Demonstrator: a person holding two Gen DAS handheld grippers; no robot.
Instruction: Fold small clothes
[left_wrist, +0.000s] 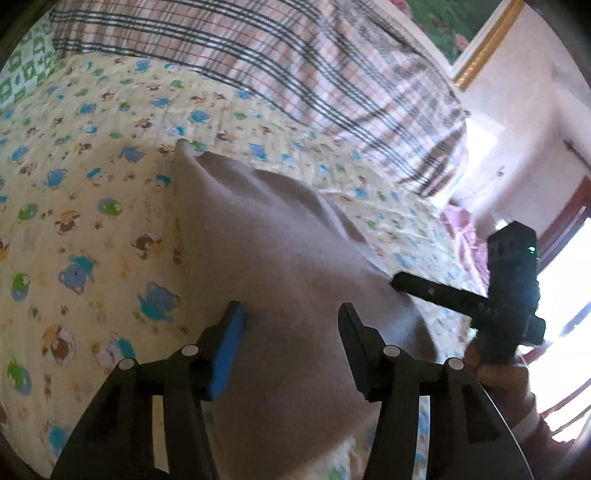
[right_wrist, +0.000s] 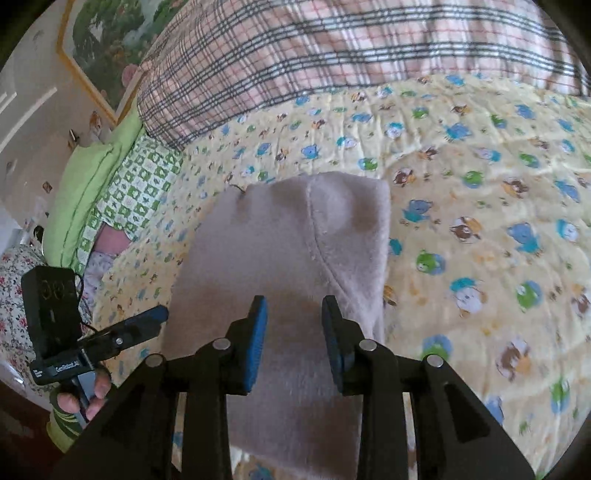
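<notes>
A small pale pink fleece garment (left_wrist: 266, 266) lies on the yellow animal-print quilt (left_wrist: 92, 221). In the right wrist view the garment (right_wrist: 288, 258) looks folded, with a curved seam running down it. My left gripper (left_wrist: 291, 314) is open above the garment's near part, jaws apart with nothing between them. My right gripper (right_wrist: 293, 314) is open over the garment's near end. In the left wrist view the right gripper (left_wrist: 400, 282) reaches in from the right, its tip at the garment's right edge. In the right wrist view the left gripper (right_wrist: 157, 315) sits at the garment's left edge.
A plaid pink and grey blanket (left_wrist: 295, 62) lies along the far side of the quilt. A green checked pillow (right_wrist: 136, 188) and a green cushion (right_wrist: 85, 192) sit at the left. A framed picture (right_wrist: 107, 44) hangs on the wall. A bright window (left_wrist: 565, 288) is at the right.
</notes>
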